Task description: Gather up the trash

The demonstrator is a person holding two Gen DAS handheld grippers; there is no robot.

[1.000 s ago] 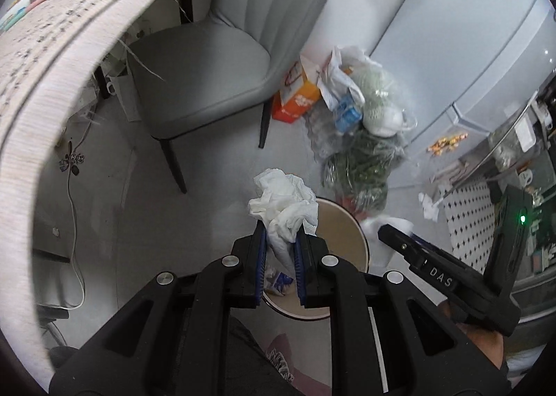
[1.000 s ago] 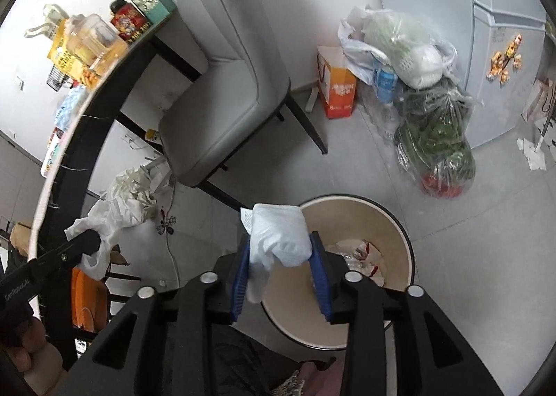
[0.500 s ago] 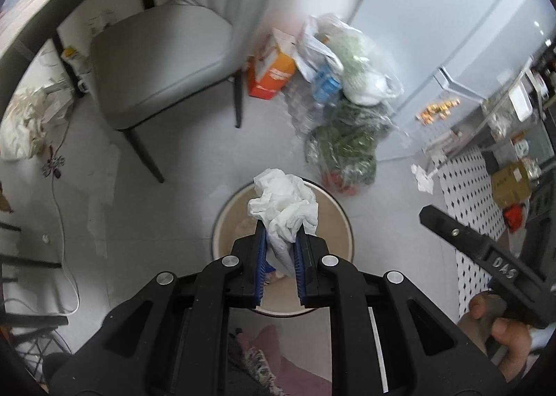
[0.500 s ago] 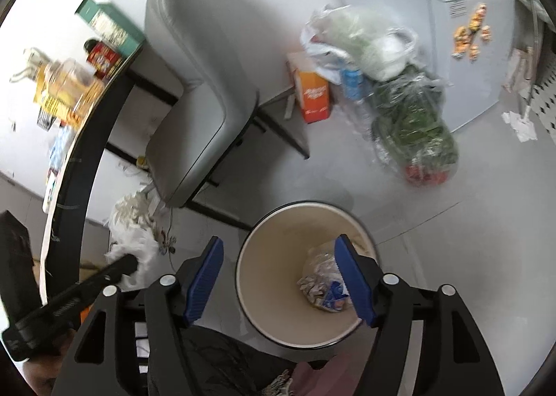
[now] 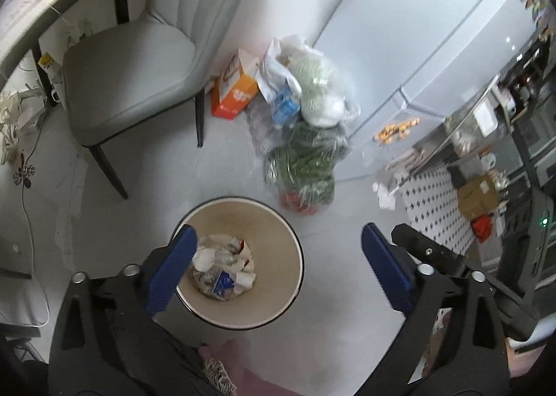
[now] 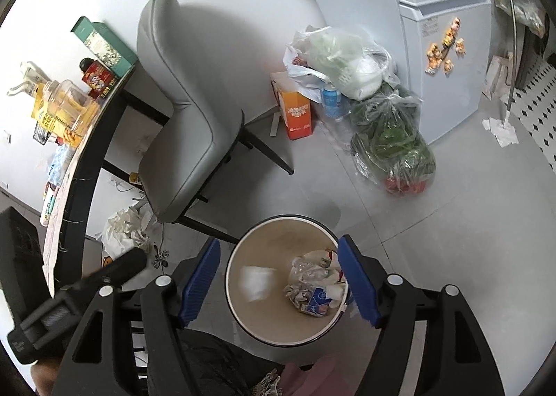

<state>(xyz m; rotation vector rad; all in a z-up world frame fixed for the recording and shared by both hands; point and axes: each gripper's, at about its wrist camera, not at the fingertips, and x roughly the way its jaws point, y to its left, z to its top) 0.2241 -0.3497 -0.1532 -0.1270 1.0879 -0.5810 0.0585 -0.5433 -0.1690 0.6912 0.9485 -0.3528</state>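
Trash [image 5: 222,267], crumpled white and blue, fills bin [image 5: 278,229].

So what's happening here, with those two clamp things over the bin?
A person is collecting trash with a hand-held gripper in each hand. Both the left gripper and the right gripper are above the round bin with jaws that have just been opening and nothing between them. A white tissue appears blurred inside the bin, as if falling. Crumpled wrappers already lie at the bottom. More crumpled paper sits on the floor by the grey chair.
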